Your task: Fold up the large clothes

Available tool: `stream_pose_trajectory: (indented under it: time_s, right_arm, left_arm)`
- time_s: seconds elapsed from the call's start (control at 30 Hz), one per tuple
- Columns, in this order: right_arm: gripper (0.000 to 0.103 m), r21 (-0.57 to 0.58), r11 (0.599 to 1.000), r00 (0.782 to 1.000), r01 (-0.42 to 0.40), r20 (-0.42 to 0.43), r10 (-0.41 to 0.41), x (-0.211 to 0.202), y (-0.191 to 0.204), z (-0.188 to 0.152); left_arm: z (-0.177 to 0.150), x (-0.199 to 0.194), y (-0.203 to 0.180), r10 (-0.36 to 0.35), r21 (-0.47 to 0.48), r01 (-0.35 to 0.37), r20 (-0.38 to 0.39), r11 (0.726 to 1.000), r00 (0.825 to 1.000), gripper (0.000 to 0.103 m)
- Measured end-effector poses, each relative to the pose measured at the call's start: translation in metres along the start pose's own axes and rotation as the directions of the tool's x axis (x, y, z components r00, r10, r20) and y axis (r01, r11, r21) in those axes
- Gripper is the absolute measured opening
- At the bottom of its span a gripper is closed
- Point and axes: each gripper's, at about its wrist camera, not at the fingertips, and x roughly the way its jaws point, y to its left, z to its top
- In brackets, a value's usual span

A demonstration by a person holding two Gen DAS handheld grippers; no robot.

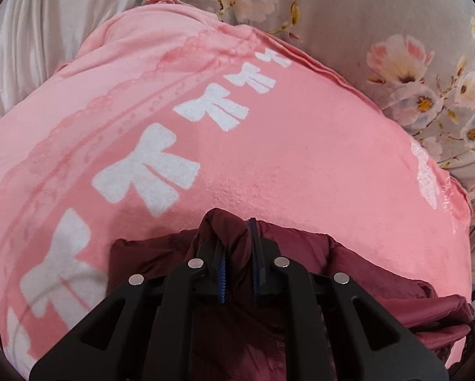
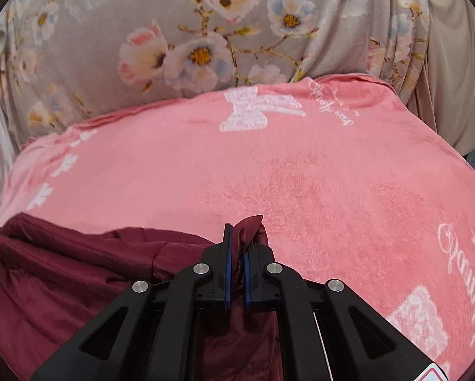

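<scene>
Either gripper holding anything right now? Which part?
Both. Left gripper and right gripper each pinch a bunched fold at the edge of the maroon garment, over the pink blanket.

One maroon garment (image 1: 364,273), one pink blanket (image 1: 301,146), one floral sheet (image 2: 142,16) — two grippers (image 1: 237,244).

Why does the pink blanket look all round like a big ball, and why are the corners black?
Left wrist view: the fisheye lens bulges the blanket and blacks out the corners. Right wrist view: same bulge; the bow looks slightly smeared; soft light, no glare.
</scene>
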Motion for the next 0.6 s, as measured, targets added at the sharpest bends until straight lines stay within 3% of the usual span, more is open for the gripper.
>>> stream_pose_trajectory:
  time_s: [0.13,0.23,0.3,0.33,0.37,0.4,0.43,0.47,0.53,0.57,0.6]
  right_arm:
    - [0.009,0.011,1.000,0.997,0.014,-0.074,-0.013,0.025,-0.004,-0.008]
    - [0.014,0.047,0.999,0.998,-0.018,-0.067,0.021,0.018,-0.012,-0.005]
    - [0.038,0.075,0.997,0.999,-0.016,-0.032,0.018,0.002,-0.020,0.000]
    - [0.055,0.090,0.996,1.000,0.000,0.010,-0.001,-0.012,-0.026,0.003]
    - [0.058,0.101,0.995,0.998,0.003,0.055,-0.009,-0.027,-0.032,0.006]
    - [0.058,0.102,0.995,0.998,-0.005,0.070,-0.002,-0.038,-0.036,0.009]
    - [0.058,0.105,0.994,0.996,-0.007,0.091,-0.003,-0.050,-0.041,0.012]
    - [0.058,0.110,0.994,0.993,-0.010,0.117,-0.003,-0.066,-0.043,0.015]
    - [0.052,0.108,0.993,0.985,-0.044,0.170,0.025,-0.094,-0.041,0.018]
    - [0.044,0.092,0.993,0.979,-0.070,0.196,0.051,-0.111,-0.033,0.018]
    - [0.040,0.074,0.993,0.975,-0.089,0.208,0.072,-0.121,-0.024,0.017]
  left_arm:
    - [-0.003,0.021,-0.009,0.030,0.024,-0.030,-0.003,0.999,1.000,0.017]
    - [-0.005,0.027,-0.010,0.023,0.024,-0.023,0.004,0.999,1.000,0.022]
    - [-0.001,0.021,-0.006,0.000,0.012,0.000,0.010,1.000,1.000,0.031]
    - [0.003,0.011,-0.003,-0.007,0.003,0.007,0.031,1.000,0.999,0.050]
    - [0.006,0.000,-0.001,0.003,-0.001,-0.003,0.070,1.000,0.998,0.081]
    - [0.010,-0.014,0.002,0.031,-0.004,-0.031,0.131,1.000,0.991,0.095]
    - [0.013,-0.035,0.006,0.064,-0.001,-0.065,0.224,0.998,0.972,0.098]
    - [0.017,-0.046,0.007,0.079,0.016,-0.086,0.258,0.996,0.963,0.098]
    - [0.025,-0.068,0.010,0.099,0.048,-0.115,0.263,0.992,0.960,0.091]
    - [0.025,-0.079,0.010,0.079,0.054,-0.097,0.271,0.994,0.959,0.082]
    - [0.023,-0.091,0.009,0.051,0.068,-0.072,0.273,0.995,0.961,0.081]
